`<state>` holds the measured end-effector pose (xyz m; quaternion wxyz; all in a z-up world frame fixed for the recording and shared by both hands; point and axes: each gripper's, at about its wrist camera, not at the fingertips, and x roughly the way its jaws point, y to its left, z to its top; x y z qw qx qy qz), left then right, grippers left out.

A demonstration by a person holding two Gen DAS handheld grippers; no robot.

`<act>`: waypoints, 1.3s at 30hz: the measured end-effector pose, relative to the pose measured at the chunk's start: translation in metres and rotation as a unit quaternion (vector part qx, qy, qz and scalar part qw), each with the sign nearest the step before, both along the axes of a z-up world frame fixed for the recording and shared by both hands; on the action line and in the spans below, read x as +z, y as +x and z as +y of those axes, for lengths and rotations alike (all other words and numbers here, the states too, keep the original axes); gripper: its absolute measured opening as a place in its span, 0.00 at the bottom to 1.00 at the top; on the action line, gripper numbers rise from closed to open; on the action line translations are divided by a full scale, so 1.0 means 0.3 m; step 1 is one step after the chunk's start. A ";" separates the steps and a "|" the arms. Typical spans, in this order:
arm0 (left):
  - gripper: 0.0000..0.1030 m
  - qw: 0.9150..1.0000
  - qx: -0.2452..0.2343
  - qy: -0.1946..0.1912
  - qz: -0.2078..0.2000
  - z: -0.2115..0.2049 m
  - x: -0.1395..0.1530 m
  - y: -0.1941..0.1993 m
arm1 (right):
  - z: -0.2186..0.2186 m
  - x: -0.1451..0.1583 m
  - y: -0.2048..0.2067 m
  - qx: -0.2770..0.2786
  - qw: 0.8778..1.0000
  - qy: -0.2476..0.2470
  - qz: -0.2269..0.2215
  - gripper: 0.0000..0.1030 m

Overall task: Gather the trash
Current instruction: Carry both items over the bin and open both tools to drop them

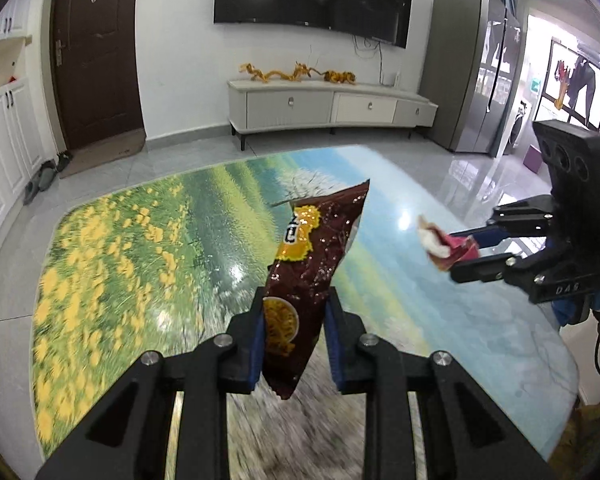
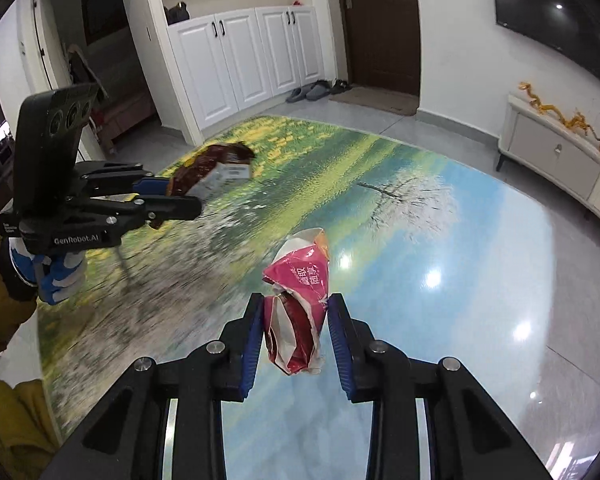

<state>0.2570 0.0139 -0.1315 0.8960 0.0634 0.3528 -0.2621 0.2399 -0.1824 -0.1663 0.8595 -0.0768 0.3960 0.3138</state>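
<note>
My left gripper [image 1: 296,296] is shut on a brown snack bag [image 1: 316,240] with yellow print; the bag sticks up between the blue pads, off the floor. In the right wrist view that same gripper [image 2: 184,196] is at the left, with the brown bag [image 2: 216,160] and its silver inside poking out ahead. My right gripper [image 2: 296,300] is shut on a crumpled pink-and-white wrapper [image 2: 300,280]. The left wrist view shows it at the right edge [image 1: 458,255] with the wrapper [image 1: 440,246] at its tips. Both grippers hang over a landscape-print rug [image 1: 120,240].
Shiny grey tiles [image 2: 480,320] surround the rug [image 2: 380,200]. A low white TV stand [image 1: 320,104] stands at the far wall under a TV, with a fridge [image 1: 460,80] to its right. White cabinets [image 2: 240,60], slippers [image 2: 308,92] and a brown door [image 1: 96,52] line the other side. A gloved hand [image 2: 56,276] holds the left gripper.
</note>
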 end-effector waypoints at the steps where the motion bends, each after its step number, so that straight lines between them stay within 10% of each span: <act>1: 0.24 1.000 0.001 -0.003 -0.005 0.002 0.020 -0.030 | -0.021 0.022 -0.041 -0.006 1.000 0.004 -0.007 0.29; 19: 0.24 0.991 -0.133 -0.010 -0.026 -0.472 0.169 -0.303 | -0.669 0.097 -0.599 -0.259 0.962 0.069 -0.059 0.29; 39: 0.25 0.947 -0.279 0.095 0.129 -1.435 -0.175 -0.194 | -1.208 -0.355 -0.537 -0.454 0.882 0.103 0.070 0.31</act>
